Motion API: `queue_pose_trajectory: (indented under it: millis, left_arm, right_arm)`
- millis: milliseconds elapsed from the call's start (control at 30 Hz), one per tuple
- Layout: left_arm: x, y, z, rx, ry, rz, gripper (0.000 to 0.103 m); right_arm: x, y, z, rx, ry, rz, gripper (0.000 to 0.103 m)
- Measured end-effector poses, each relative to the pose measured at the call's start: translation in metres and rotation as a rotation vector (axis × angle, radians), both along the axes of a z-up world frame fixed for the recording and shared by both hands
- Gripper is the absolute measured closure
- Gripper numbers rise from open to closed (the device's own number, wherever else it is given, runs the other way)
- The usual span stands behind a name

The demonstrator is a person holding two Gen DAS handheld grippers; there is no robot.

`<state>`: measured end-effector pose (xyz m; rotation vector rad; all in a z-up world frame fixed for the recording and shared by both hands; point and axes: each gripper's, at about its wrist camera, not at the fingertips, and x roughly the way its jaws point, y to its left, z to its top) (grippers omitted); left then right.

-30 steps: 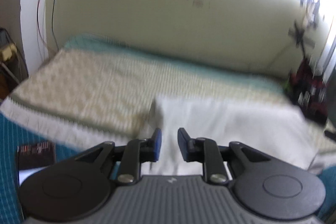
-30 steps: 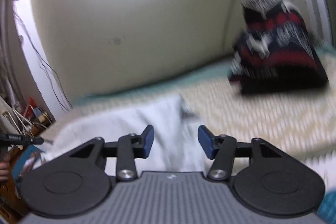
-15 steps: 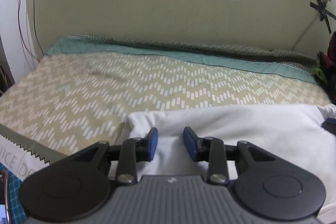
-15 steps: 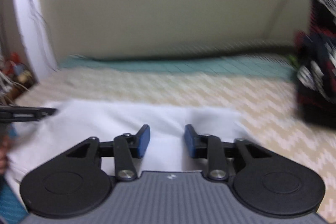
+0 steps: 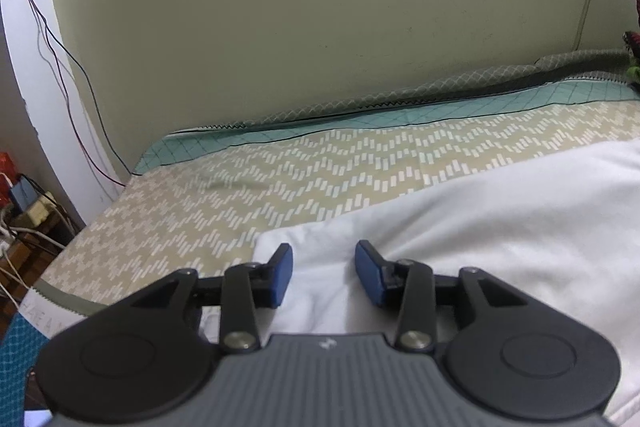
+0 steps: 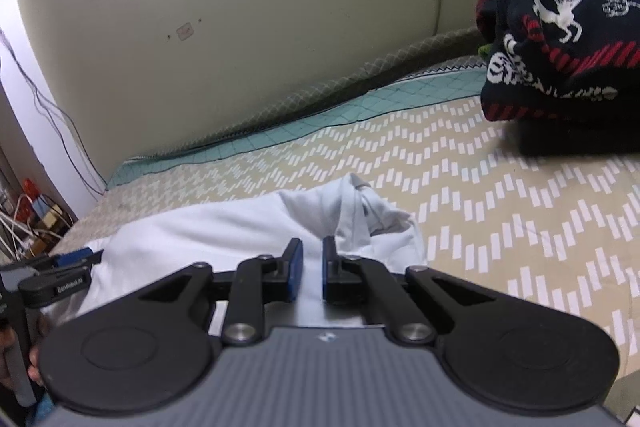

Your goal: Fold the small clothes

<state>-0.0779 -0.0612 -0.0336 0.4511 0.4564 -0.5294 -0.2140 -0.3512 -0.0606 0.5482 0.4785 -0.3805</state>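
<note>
Between the two blue pads of the right gripper (image 6: 311, 267) sits a pinch of the white cloth (image 6: 224, 223); its jaws have just been closing and now stand close together, holding the cloth, which bunches up into one little peak just past the tips. That one white cloth lies spread flat on the bed cover (image 6: 500, 187), which is tan with white zigzag marks and has a green strip along the wall side. Off to the left side of the right wrist view, the left gripper (image 6: 76, 261) reaches to the cloth's other edge, and a bit of a hand (image 6: 8, 359) holding it peeks in at the corner. Seen from the left wrist view, the left gripper (image 5: 323, 277) has two blue pads too, and they stand apart over the corner of the white cloth (image 5: 500, 227); its jaws have just been opening, and the cloth lies under the gap, not squeezed. One dark sweater (image 6: 560, 19) with red bands and white deer is heaped on the bed far to the right. Behind the bed is one pale wall (image 5: 280, 47), with thin wires (image 5: 72, 83) hanging down its left side.
</note>
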Motion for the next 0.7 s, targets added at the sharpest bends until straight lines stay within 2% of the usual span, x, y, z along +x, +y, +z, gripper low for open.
queue_pose_trajectory:
  millis: [133, 167, 267, 467, 700]
  left_arm:
    - [0.001, 0.002, 0.002, -0.006, 0.004, 0.037, 0.049]
    - [0.003, 0.004, 0.003, -0.014, 0.014, 0.053, 0.042]
    - [0.012, 0.009, 0.005, -0.05, 0.057, 0.072, 0.035]
    - [0.018, 0.011, 0.005, -0.058, 0.076, 0.129, 0.015]
    - [0.024, 0.013, 0.005, -0.07, 0.106, 0.17, 0.004]
  right_arm:
    - [0.001, 0.001, -0.001, -0.011, 0.001, 0.0, 0.103]
    - [0.0, 0.001, -0.001, -0.005, -0.002, -0.002, 0.103]
    - [-0.004, 0.004, 0.0, -0.007, -0.007, -0.007, 0.103]
    - [-0.009, 0.018, 0.005, -0.058, 0.006, -0.033, 0.103]
    - [-0.002, 0.032, 0.009, -0.16, 0.063, -0.036, 0.103]
